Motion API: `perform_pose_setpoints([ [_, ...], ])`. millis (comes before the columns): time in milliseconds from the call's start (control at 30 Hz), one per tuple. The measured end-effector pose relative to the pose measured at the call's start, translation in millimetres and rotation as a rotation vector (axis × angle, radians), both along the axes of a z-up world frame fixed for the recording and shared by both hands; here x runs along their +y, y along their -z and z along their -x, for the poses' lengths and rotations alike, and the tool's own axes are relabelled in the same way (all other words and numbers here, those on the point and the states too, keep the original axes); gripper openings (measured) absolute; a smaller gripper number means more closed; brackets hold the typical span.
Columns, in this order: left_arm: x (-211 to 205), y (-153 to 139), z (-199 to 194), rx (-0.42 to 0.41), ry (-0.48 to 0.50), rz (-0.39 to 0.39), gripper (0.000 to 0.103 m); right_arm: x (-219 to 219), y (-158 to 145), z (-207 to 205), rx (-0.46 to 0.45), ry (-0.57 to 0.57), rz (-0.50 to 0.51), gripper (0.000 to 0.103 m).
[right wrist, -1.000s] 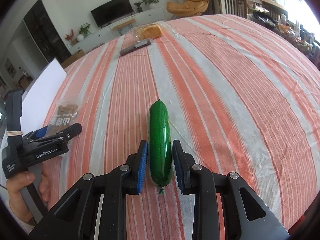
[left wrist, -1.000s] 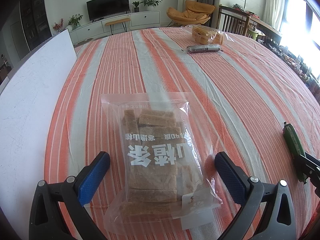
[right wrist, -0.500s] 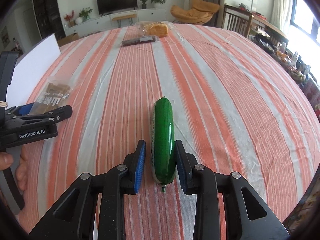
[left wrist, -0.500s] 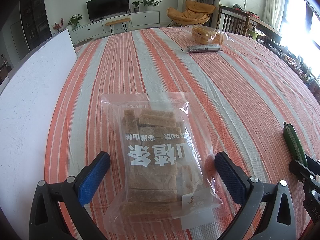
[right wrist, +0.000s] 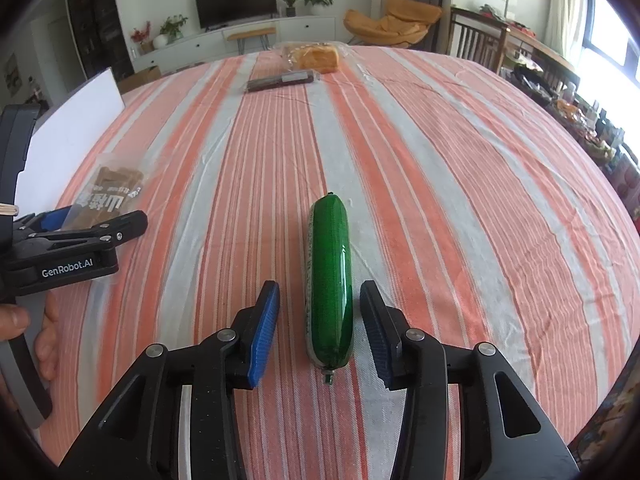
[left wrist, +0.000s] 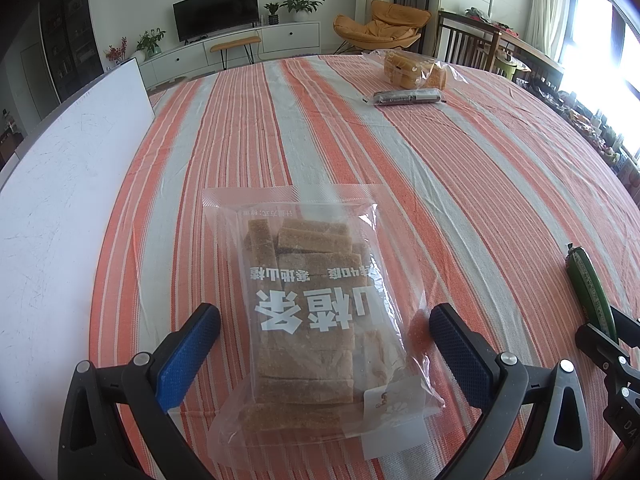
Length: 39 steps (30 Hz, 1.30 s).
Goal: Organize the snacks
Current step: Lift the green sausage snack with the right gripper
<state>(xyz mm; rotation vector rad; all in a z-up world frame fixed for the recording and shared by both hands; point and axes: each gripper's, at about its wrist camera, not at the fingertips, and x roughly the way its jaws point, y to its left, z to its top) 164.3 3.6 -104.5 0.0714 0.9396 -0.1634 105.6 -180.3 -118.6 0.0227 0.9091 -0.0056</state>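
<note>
Release under way: green sausage set down, bag of bars waiting

Release of the glossy green plastic-wrapped sausage (right wrist: 329, 276) looks like the step in hand. It lies lengthwise on the orange-and-white striped tablecloth (right wrist: 460, 184), and the right gripper (right wrist: 320, 324) straddles its near end with jaws that have just been opening — a clear gap shows on each side, so neither pad presses on it. By my reading the next move is a straight pull back, so that the pads clear the wrap without rolling it off line.

The left gripper (left wrist: 325, 344) hovers with jaws spread wide around the clear plastic bag of brown bars with white lettering (left wrist: 310, 304), pads apart from its edges; closing on it may be the following pick, and the loose film may crumple rather than give a firm hold.

Further off — near the table's far edge — a dark narrow wrapped stick (left wrist: 408, 97) lies just beside a clear bag of yellow cakes (left wrist: 412, 69). A white board (left wrist: 60, 200) borders the cloth at the left. Nothing stands between the grippers and their snacks.
</note>
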Motion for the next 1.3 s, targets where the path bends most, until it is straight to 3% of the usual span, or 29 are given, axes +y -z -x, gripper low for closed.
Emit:
perform_pose_setpoints([
  [733, -0.3, 0.0, 0.1, 0.0, 0.0, 0.0, 0.103, 0.2, 0.2, -1.0, 0.001, -0.003, 0.002, 0.047],
  [1300, -0.1, -0.1, 0.3, 0.0, 0.0, 0.0, 0.103, 2.7, 0.8, -2.2, 0.009, -0.016, -0.006, 0.055],
])
